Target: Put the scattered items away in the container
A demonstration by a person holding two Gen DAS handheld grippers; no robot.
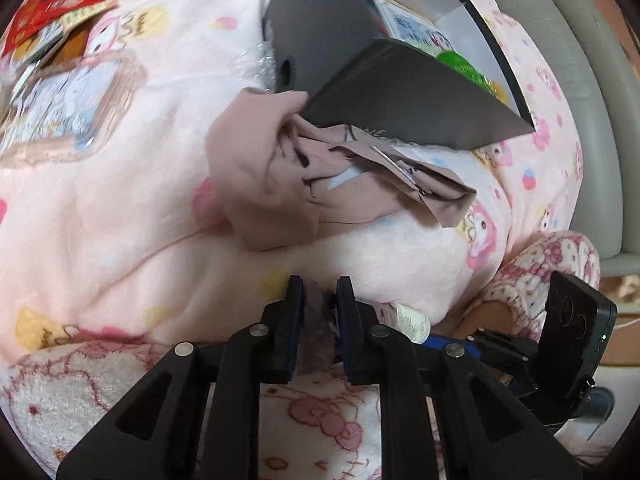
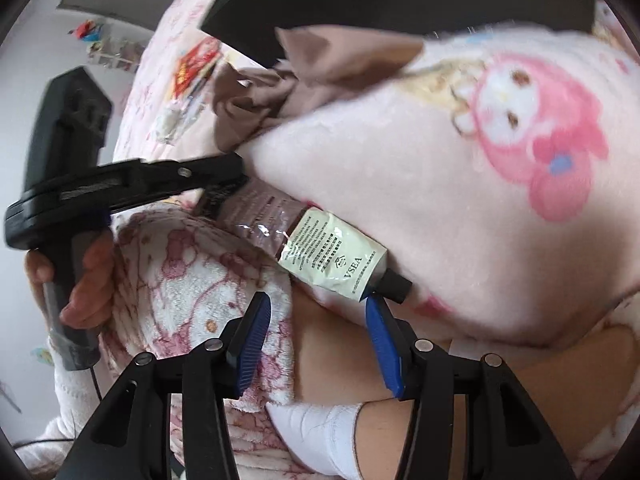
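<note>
Left gripper point(image 1: 318, 312) pinches the crimped tail of a soft cream-and-brown squeeze tube point(image 2: 316, 246). It could slip: thin grip, heavy black cap hanging low by the pink blanket. Right gripper point(image 2: 316, 320) is spread wide, nothing between, cap just beside one pad. Black open-topped box point(image 1: 344, 60) sits beyond crumpled beige cloth point(image 1: 280, 168); its near wall could snag the tube, open room above.

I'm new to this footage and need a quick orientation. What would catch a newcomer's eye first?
The left gripper clamps the crimped end of a cream tube lying against the pink cartoon blanket, with the open right gripper just below the tube's black cap. In the left wrist view, a crumpled beige cloth sits mid-blanket against the dark box, which already holds something green.
</note>
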